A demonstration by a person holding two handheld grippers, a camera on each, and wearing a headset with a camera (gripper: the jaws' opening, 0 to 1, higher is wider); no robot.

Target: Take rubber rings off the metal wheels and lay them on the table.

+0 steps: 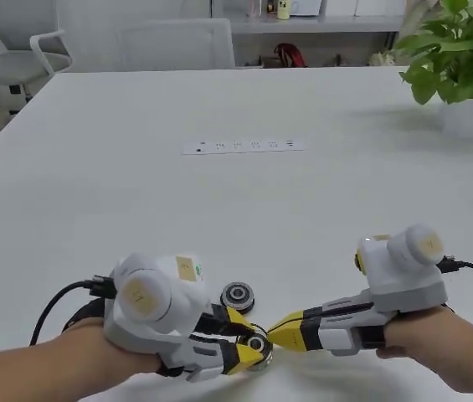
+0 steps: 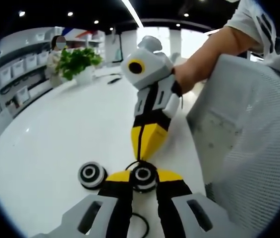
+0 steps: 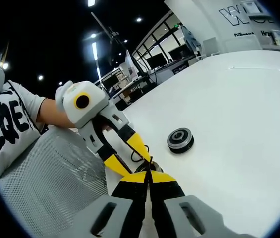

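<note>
White table point(image 1: 119, 184) — potted plant point(image 1: 458, 50), socket strip point(image 1: 243, 146), loose wheel point(image 1: 238, 296) near edge.

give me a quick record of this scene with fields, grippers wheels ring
left gripper: shut on held wheel
right gripper: jaws together, tips at the held wheel's rim
ring: thin black loop by the right tips, likely the ring; grip unclear
loose wheel: flat on the table, just beyond the left gripper, untouched
plant: far right of the table
</note>
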